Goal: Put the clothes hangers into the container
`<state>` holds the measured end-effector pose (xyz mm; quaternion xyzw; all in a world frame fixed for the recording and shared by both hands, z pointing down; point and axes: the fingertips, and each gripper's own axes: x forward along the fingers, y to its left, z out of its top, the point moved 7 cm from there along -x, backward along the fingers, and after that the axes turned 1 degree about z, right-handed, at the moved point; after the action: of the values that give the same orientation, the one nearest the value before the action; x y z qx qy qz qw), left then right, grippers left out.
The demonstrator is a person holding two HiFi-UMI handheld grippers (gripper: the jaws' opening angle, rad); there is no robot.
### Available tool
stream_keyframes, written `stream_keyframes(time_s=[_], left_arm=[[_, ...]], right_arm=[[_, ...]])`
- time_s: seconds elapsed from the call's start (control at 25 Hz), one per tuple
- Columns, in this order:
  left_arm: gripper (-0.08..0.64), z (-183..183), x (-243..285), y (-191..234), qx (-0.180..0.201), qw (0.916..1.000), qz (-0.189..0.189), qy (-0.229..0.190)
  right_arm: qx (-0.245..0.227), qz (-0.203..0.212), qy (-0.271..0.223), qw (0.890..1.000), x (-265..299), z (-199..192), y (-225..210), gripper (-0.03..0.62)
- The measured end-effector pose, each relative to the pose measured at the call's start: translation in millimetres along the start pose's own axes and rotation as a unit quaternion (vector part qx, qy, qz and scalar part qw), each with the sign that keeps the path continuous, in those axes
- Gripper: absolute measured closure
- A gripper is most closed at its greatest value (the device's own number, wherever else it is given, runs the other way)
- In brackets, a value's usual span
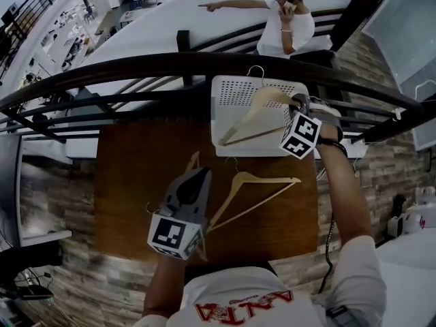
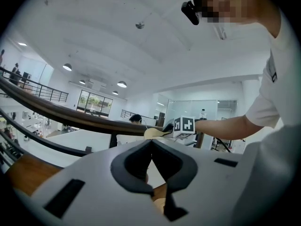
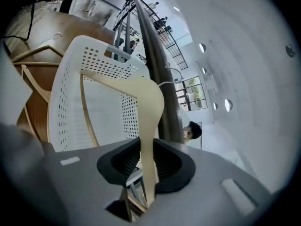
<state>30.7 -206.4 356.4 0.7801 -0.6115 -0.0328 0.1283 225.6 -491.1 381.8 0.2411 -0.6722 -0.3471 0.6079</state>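
Head view: wood table (image 1: 129, 182) with a white perforated bin (image 1: 225, 90) at its far right edge, next to a dark railing (image 1: 170, 63). Your R gripper (image 1: 298, 103) is over the bin's right side, clamped on one arm of a wooden hanger (image 1: 253, 118). That hanger lies tilted across the bin, hook reaching past the far rim. Right gripper view agrees: both pads pinch the pale arm, w/ the bin's holed wall behind. Can't tell if the hanger's low end touches the bin floor.

Your L gripper (image 1: 201, 174) is toward the table's near left corner. Left gripper view shows its jaws together, nothing pinched btwn the tips. A 3rd hanger (image 1: 194, 161) lies on the table under it, mostly hidden. A 2nd hanger (image 1: 269, 179) lies flat mid-table, toward the near edge, just beside the L gripper and well apart from the R one.

Step in hand, as I read it: setting the 1st hanger into the bin. So 1 of 3 is nearly in, and 2 are on the table.

Next move prob. needs:
- Lower till the hanger sits inside the walls, then open the R jaws.
- Pull back w/o snagging the hook on the rim or railing.
- L jaws must open before they can take the hanger below.
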Motion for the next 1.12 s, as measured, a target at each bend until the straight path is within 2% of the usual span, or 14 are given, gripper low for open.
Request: stream_keyframes(time_s=[0.2,0.36,0.52,0.64,0.76,0.88,1.12], left_arm=[[0.551,-3,-4,3,-0.002,0.9999,0.006,0.015],[0.551,-4,-9,7,-0.008,0.9997,0.020,0.010],[0.551,-8,-17,5,-0.002,0.9999,0.015,0.005],[0.551,3,-27,3,0.003,1.0000,0.008,-0.003],[0.551,13,-43,0,0.006,0.9999,0.002,-0.015],[0.551,21,-61,-1,0.018,0.9996,-0.004,-0.023],[0.551,35,-99,-8,0.030,0.9987,-0.015,-0.039]], right_arm=[[-0.027,0.043,0.011,0.999,16,14,18,0.497],[-0.034,0.046,0.009,0.998,13,15,22,0.470],[0.009,0.013,-0.031,0.999,-24,17,8,0.476],[0.082,-0.008,-0.082,0.993,-68,22,7,0.530],[0.182,-0.032,-0.138,0.973,-118,26,15,0.560],[0.275,-0.040,-0.188,0.942,-160,31,28,0.589],[0.388,-0.044,-0.247,0.887,-221,34,70,0.589]])
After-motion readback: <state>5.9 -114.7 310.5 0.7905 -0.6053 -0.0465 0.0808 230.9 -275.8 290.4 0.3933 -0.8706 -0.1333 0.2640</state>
